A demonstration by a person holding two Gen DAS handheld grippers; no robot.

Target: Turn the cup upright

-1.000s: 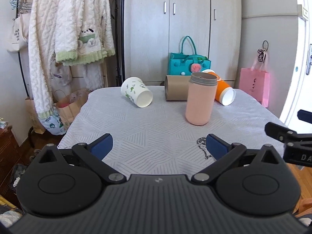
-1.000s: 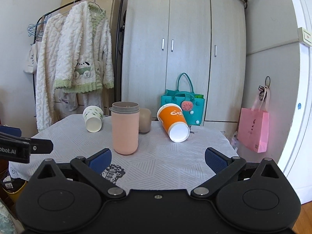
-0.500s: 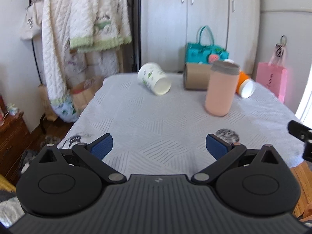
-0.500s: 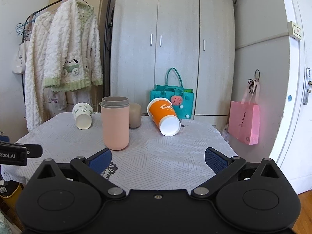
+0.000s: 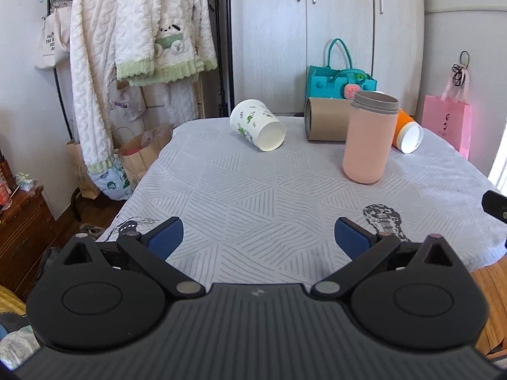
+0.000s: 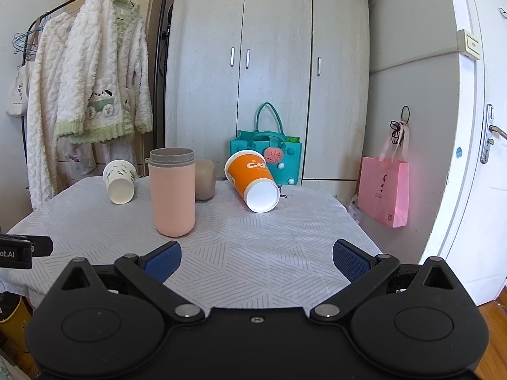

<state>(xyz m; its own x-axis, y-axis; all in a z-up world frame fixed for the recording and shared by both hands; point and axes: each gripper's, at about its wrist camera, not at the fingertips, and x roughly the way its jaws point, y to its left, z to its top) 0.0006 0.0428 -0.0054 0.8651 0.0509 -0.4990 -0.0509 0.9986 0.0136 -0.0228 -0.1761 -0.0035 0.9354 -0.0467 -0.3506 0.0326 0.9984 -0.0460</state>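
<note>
A white paper cup with green print [image 5: 257, 125] [image 6: 120, 182] lies on its side at the table's far left, mouth toward me. An orange paper cup [image 6: 253, 179] [image 5: 407, 130] lies on its side at the far right, mouth toward me. A brown cup [image 5: 328, 119] [image 6: 205, 179] lies on its side behind a pink tumbler [image 5: 368, 137] [image 6: 172, 191], which stands upright. My left gripper [image 5: 258, 238] is open and empty over the near table edge. My right gripper [image 6: 256, 260] is open and empty, well short of the cups.
The table [image 5: 253, 196] has a grey patterned cloth. A teal bag [image 6: 266, 155] and wardrobe stand behind it. A pink bag [image 6: 384, 193] hangs at the right wall. A clothes rack with robes [image 5: 133, 31] stands at the left.
My left gripper has drifted left and turned, so the cups sit further right in its view. My right gripper has eased back a little. Nothing on the table has moved.
</note>
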